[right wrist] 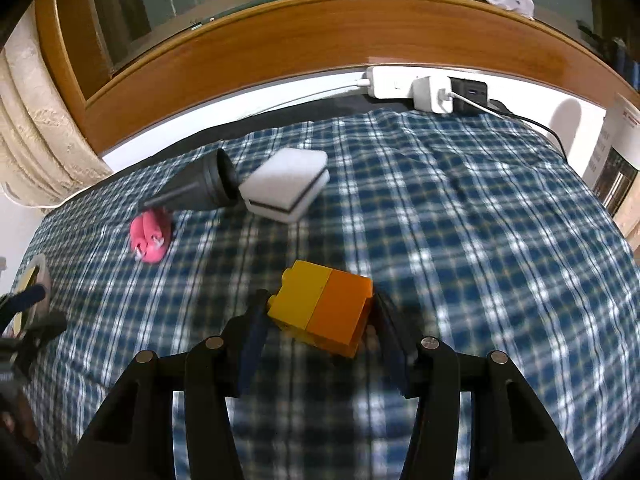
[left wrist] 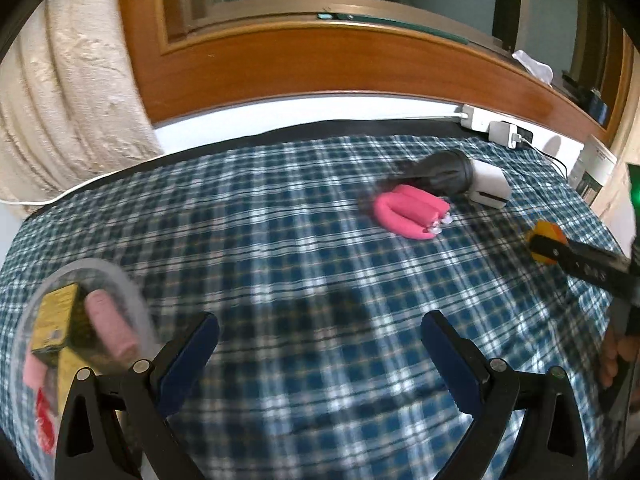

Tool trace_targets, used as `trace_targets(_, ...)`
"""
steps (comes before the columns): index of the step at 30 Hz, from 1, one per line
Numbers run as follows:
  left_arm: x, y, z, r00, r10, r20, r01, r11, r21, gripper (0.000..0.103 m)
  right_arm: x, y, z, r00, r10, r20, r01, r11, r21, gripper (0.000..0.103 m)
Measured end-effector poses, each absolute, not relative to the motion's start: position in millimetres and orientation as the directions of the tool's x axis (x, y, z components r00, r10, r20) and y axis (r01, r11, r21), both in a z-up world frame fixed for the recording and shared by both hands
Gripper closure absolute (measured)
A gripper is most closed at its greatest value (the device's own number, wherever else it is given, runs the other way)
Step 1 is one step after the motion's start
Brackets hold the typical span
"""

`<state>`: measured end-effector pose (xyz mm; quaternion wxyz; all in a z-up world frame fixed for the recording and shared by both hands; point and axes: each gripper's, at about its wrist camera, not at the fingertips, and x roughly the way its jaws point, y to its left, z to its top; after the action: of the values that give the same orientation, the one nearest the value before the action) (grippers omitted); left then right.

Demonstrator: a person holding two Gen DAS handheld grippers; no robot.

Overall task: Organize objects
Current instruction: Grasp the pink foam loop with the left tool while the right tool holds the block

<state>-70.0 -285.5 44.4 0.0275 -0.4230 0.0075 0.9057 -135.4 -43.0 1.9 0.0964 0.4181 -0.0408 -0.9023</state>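
On the checked blue cloth (right wrist: pixel 460 216) of the bench lie one pink bent tube (right wrist: pixel 149 236), one dark funnel-shaped nozzle (right wrist: pixel 200 188) and one white sponge with a dark layer (right wrist: pixel 286 186); the nozzle's wide end touches the sponge. There is also one block of two joined bricks (right wrist: pixel 324 308), yellow and orange. The right tongs (right wrist: pixel 320 324) are clamped on this block, one finger on each side, and the block sits tilted between them just over the cloth. The left tongs (left wrist: pixel 320 344) stand wide apart and hold nothing.

Only the left wrist view shows clearly the clear round container (left wrist: pixel 132 292) at the left, with one yellow box (left wrist: pixel 60 320), two pale pink rolls (left wrist: pixel 110 324) and something red inside. Only the right wrist view shows the white power strip (right wrist: pixel 390 82) with its chargers in full.
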Motion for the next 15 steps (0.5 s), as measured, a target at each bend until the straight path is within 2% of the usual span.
trace_targets(15,-131.3,-235.6,35.0,-0.613,0.138,-0.778,-0.13,-0.989,-0.073,0.001,-126.9,-36.1,1.9,-0.632,-0.233,-0.739,0.139,-0.972,0.187,0.05)
